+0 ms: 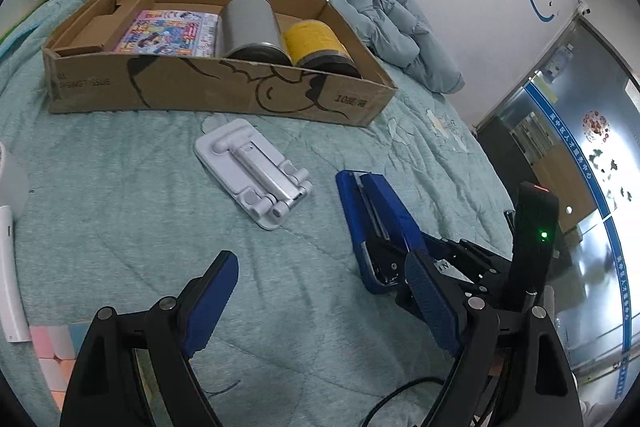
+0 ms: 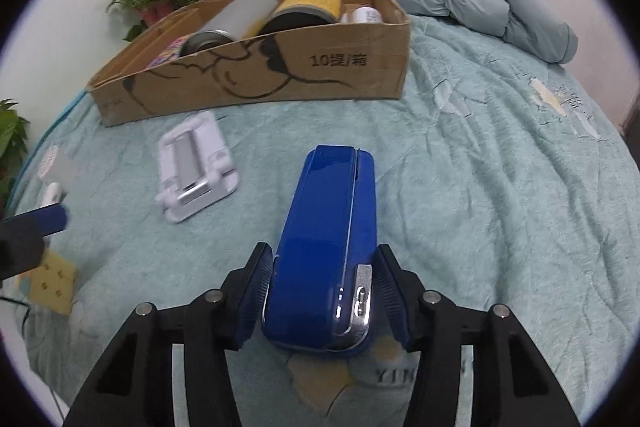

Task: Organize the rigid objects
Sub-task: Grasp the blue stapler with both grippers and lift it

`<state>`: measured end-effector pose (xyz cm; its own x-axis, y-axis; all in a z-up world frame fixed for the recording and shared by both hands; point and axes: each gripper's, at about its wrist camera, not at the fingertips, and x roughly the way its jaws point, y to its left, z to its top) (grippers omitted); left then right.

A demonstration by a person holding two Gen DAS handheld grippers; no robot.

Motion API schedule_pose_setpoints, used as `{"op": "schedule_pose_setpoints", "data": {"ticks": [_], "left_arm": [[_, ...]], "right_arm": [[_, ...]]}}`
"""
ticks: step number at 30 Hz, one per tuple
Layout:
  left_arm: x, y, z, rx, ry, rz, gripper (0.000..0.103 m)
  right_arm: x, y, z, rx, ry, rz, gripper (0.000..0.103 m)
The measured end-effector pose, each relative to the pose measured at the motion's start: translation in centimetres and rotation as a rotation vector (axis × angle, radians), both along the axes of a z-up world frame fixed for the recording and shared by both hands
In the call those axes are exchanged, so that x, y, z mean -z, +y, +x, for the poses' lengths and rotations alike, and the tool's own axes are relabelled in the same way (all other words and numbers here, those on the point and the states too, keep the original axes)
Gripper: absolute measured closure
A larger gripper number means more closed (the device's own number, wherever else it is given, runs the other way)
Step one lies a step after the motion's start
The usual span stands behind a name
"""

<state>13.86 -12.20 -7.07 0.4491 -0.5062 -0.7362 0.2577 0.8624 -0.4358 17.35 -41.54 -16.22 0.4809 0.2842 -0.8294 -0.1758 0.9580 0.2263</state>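
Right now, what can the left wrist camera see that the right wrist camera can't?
Only the left wrist view shows the colorful book in the cardboard box and the glass door. Only the right wrist view shows the white cup in the box's far corner and the yellow sponge. Both show the blue stapler, the white phone stand, the gray can and the yellow can.

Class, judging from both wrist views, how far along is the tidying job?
Done: a grey can, a yellow can and a colourful book lie in the cardboard box. In hand: the right gripper straddles the blue stapler, pads close beside it. Left: the white phone stand lies on the bed; the left gripper is open, holding nothing.
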Motion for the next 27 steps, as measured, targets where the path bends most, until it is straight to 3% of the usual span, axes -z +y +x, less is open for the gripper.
{"op": "schedule_pose_setpoints", "data": {"ticks": [7,13,18,20,21,24,27], "left_arm": [[3.4,-1.8,-0.1,0.099,0.155,-0.105,0.018],[4.8,-2.8,0.2,0.149,0.204,-0.148,0.018],[6.1,-4.1,0.2,0.174,0.252,-0.108,0.020],[6.2,-3.9,0.0,0.166,0.242,-0.102,0.025],[6.3,-3.7,0.0,0.155,0.236,-0.094,0.034],[6.4,-3.2,0.1,0.147,0.233,-0.090,0.036],[6.3,-3.0,0.1,0.139,0.229,-0.085,0.038]], "right_arm": [[-0.2,0.3,-2.9,-0.110,0.023,0.124,0.056],[-0.3,1.3,-4.0,-0.169,0.070,0.239,0.056],[0.9,1.6,-3.5,-0.164,0.177,0.461,0.055],[0.7,2.1,-3.5,-0.171,0.169,0.453,0.055],[0.7,2.2,-3.4,-0.173,0.167,0.452,0.055],[0.8,2.5,-3.1,-0.165,0.171,0.461,0.055],[0.2,3.3,-3.2,-0.172,0.149,0.407,0.055]]}}
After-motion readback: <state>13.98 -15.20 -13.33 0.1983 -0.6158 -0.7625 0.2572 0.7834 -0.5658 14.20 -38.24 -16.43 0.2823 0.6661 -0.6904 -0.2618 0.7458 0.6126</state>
